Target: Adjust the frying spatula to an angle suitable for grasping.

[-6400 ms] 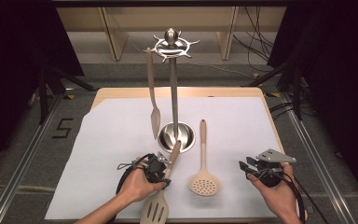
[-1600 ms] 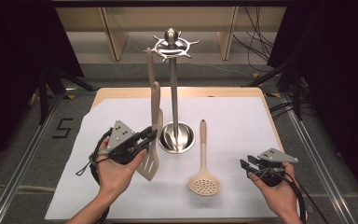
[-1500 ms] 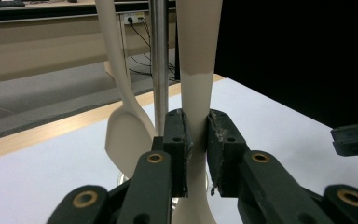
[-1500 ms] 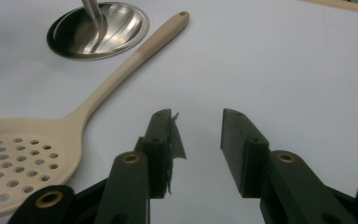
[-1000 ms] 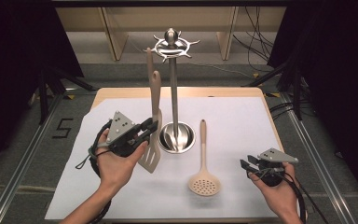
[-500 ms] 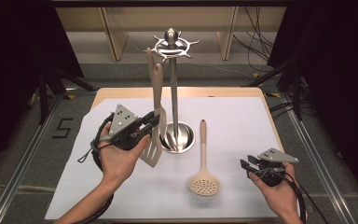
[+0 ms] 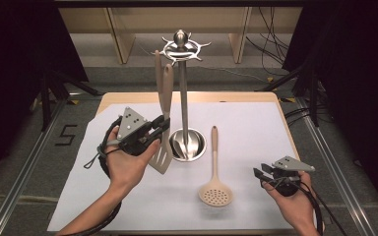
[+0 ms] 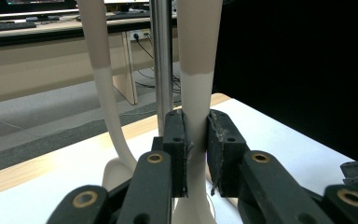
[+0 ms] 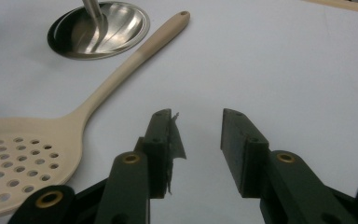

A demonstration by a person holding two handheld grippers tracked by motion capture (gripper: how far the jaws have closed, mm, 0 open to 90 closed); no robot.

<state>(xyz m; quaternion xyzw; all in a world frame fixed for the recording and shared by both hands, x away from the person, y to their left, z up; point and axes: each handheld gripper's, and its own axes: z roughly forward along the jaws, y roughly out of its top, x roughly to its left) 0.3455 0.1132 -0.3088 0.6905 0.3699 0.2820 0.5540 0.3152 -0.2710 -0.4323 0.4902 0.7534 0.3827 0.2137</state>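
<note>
My left gripper is pinching the handle of the slotted spatula. In the left gripper view the two pads press on the pale handle from both sides, with no gap. I hold the spatula upright, its blade down and lifted above the white sheet, just beside the pole of the metal stand. Its handle end reaches up near the ring of hooks, but I cannot tell if the hole is on a hook or only close to it.

My right gripper is spread, with nothing between its jaws. It waits low over the sheet at the right side, well apart from the stand. In the right gripper view the skimmer lies flat to the left of the jaws, with its handle toward the round base of the stand.

One utensil, the spoon, hangs already on the stand, next to my spatula. So I judge the work as about one third done: the spoon is up, the spatula is on the way, and the skimmer is not yet touched. What is left is to catch the hook with the spatula, open the left gripper, and then hang the skimmer also.
</note>
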